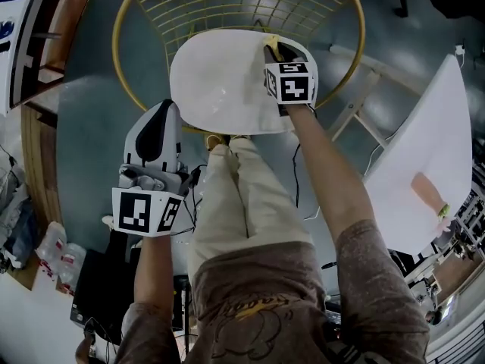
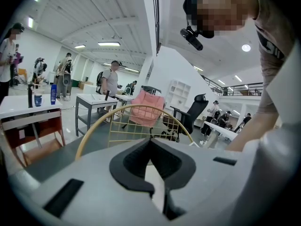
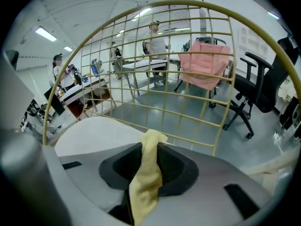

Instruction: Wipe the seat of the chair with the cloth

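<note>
— What is the seat like?

— The seat (image 1: 220, 82) is a smooth white pad, rounded like an egg. It lies inside a hoop (image 1: 115, 44) of thin gold wire. The chair back (image 3: 155, 79) is a grid of the same wire, curved under an arched rim.

— And the cloth?

— The cloth (image 3: 146, 182) is soft, pale yellow and slightly fuzzy. The right gripper (image 3: 149, 147) has its dark pads pressed onto it. A crumpled strip runs up between them and a tuft pokes out past the tips. In the head view it is over the seat's far right part. I cannot tell whether it touches the surface.

— The other one?

— The left gripper (image 1: 168, 105) is grey plastic with a black inset. It hangs off the seat's near left edge, over the floor (image 1: 91, 127). Its pads meet at the tips with nothing between them.

— What is around?

— The person's beige trousers (image 1: 242, 203) reach the seat's near edge. A white board (image 1: 424, 165) lies on the grey floor to the right. Beyond the wire grid stand a pink chair (image 3: 207, 65), a black office chair (image 3: 256, 88), tables (image 2: 94, 99) and several people (image 3: 157, 41). The grid's bars cross in front of them in the right gripper view.
</note>
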Demonstrator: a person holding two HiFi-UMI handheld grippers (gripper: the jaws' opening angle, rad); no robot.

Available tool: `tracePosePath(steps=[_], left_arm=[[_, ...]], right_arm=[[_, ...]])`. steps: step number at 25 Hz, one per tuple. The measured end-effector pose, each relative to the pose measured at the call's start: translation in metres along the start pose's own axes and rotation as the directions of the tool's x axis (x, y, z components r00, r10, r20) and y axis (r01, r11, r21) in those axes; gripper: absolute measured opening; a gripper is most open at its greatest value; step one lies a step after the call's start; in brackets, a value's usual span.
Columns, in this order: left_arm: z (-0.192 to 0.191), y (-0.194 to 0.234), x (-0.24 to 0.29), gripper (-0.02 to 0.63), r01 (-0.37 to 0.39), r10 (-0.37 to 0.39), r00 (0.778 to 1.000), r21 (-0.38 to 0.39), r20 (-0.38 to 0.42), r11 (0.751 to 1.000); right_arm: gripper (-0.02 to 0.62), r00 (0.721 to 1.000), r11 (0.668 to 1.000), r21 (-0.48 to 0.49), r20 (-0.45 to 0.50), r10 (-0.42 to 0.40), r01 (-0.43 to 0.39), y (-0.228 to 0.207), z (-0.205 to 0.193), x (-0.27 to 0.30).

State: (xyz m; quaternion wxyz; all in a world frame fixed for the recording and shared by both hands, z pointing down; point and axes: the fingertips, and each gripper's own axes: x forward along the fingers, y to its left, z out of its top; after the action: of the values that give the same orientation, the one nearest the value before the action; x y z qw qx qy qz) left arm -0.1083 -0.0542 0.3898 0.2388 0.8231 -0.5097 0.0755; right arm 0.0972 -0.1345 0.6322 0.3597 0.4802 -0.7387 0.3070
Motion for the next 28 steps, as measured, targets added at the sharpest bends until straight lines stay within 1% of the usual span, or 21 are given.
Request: tracePosePath(steps=[10, 18, 23, 26, 28], left_arm=[[-0.002, 0.017, -0.006, 0.003, -0.034, 0.034, 0.999, -0.016, -0.001, 0.999], [-0.005, 0.027, -0.013, 0.003, -0.049, 0.049, 0.999, -0.026, -0.004, 0.998], [-0.01, 0.033, -0.019, 0.003, -0.067, 0.066, 0.998, -0.037, -0.007, 0.997], [-0.011, 0.035, -0.021, 0.003, -0.071, 0.071, 0.997, -0.041, -0.006, 0.997], [-0.011, 0.036, -0.021, 0.003, -0.075, 0.075, 0.997, -0.043, -0.003, 0.996]], right_arm=[[0.114, 0.995, 0.994, -0.059, 0.004, 0.097, -0.097, 0.064, 0.019, 0.021], [0.114, 0.978, 0.973, -0.098, 0.0, 0.21, -0.209, 0.122, 0.028, 0.03], [0.114, 0.959, 0.953, -0.112, 0.006, 0.284, -0.281, 0.161, 0.035, 0.032], [0.114, 0.935, 0.93, -0.113, 0.021, 0.354, -0.349, 0.188, 0.041, 0.03], [0.114, 0.917, 0.911, -0.129, 0.028, 0.399, -0.392, 0.205, 0.045, 0.027]])
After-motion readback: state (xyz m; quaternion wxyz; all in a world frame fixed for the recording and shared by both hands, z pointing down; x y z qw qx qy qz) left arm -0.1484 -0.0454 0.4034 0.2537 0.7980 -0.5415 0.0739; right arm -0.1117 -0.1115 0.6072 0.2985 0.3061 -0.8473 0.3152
